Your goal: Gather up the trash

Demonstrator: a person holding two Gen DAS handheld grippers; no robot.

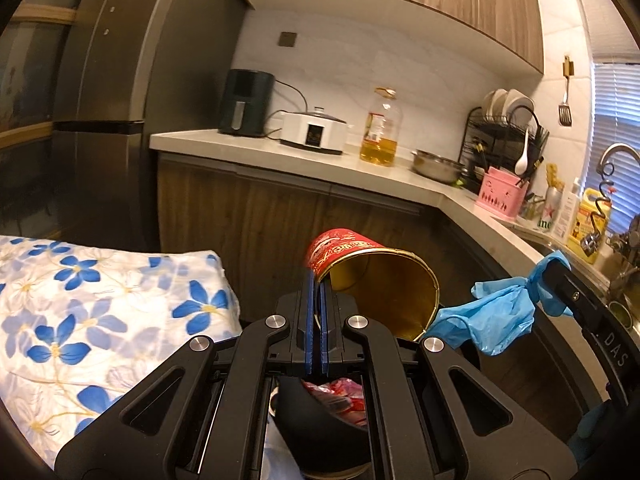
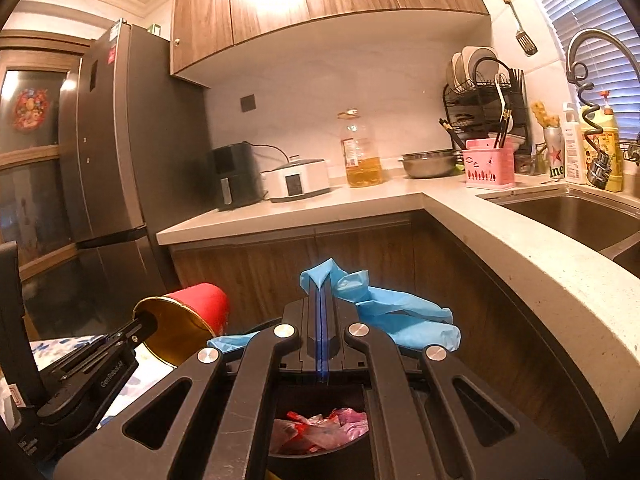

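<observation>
Linkage arms fill the bottom of both my wrist views and hide most of the black bin (image 2: 320, 454) beneath them; I only see a patch of pink and red wrappers (image 2: 320, 428) inside through the gap in the frame, and the bin's rim is cut off on every side.

My left gripper (image 1: 318, 280) is clamped on the rim of a red paper cup (image 1: 372, 280), which lies tipped on its side with its gold-lined mouth facing the right of that view. How much of the rim sits between the blue pads is hidden by the pads themselves.

My right gripper (image 2: 319, 286) is pinched closed on a blue disposable glove (image 2: 400, 316), crumpled, with its loose part hanging to either side of the fingers. In the left view the same glove shows just beside the cup's mouth; I cannot tell whether they touch. Both items hang above the bin.

To the left lies a cloth with blue flowers (image 1: 100, 300), its edges running out of view.

Farther off, the white countertop (image 2: 400, 196) carries a dark air fryer (image 2: 234, 176), a white cooker (image 2: 296, 180), an oil bottle (image 2: 362, 152), a steel bowl (image 2: 430, 164), a pink utensil holder (image 2: 488, 168) and a dish rack (image 2: 480, 92). The sink (image 2: 576, 216) and faucet (image 2: 592, 52) are cropped at the right edge, and labels on the bottles there are too distorted to read fully. A grey refrigerator (image 2: 112, 140) stands at the far left.
</observation>
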